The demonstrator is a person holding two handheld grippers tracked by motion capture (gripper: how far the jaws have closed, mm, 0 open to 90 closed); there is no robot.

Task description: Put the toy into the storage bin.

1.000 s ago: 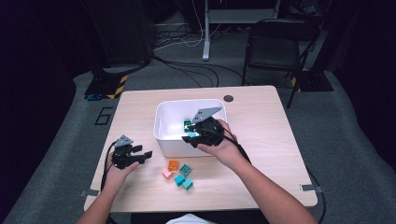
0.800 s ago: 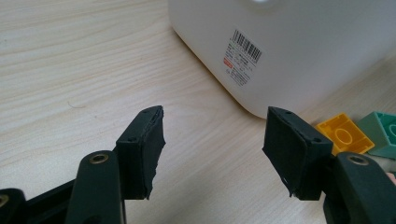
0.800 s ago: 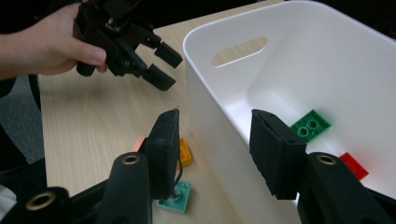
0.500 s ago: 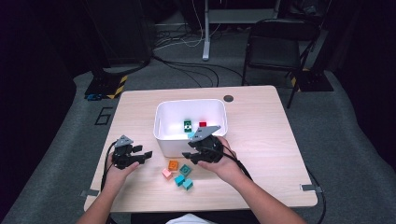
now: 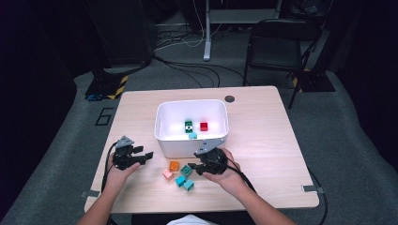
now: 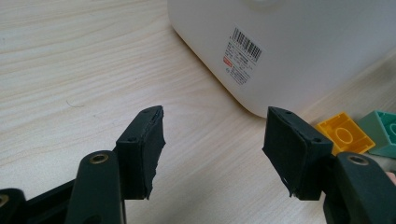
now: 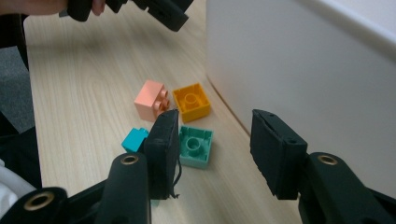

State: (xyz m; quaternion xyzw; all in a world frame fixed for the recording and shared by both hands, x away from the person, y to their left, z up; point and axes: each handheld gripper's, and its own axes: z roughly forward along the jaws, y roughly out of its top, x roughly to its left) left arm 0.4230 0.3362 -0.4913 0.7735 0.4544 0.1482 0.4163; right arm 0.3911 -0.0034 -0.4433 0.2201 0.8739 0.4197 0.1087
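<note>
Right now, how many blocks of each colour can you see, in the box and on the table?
Orange block: 1
Pink block: 1
Mint green block: 1
Teal blocks: 3
Dark green block: 1
Red block: 1
Total: 8

The high view looks forward and down from above the person's side, taking in the whole table (image 5: 263,140) from well back. The left gripper view rides low and close to the tabletop, facing the white bin (image 6: 299,46) from its near-left side. The right gripper view, equally low and close, faces left along the bin's near wall. Both gripper views share the yellow brick (image 6: 344,133) and the green brick (image 7: 196,145).
</note>
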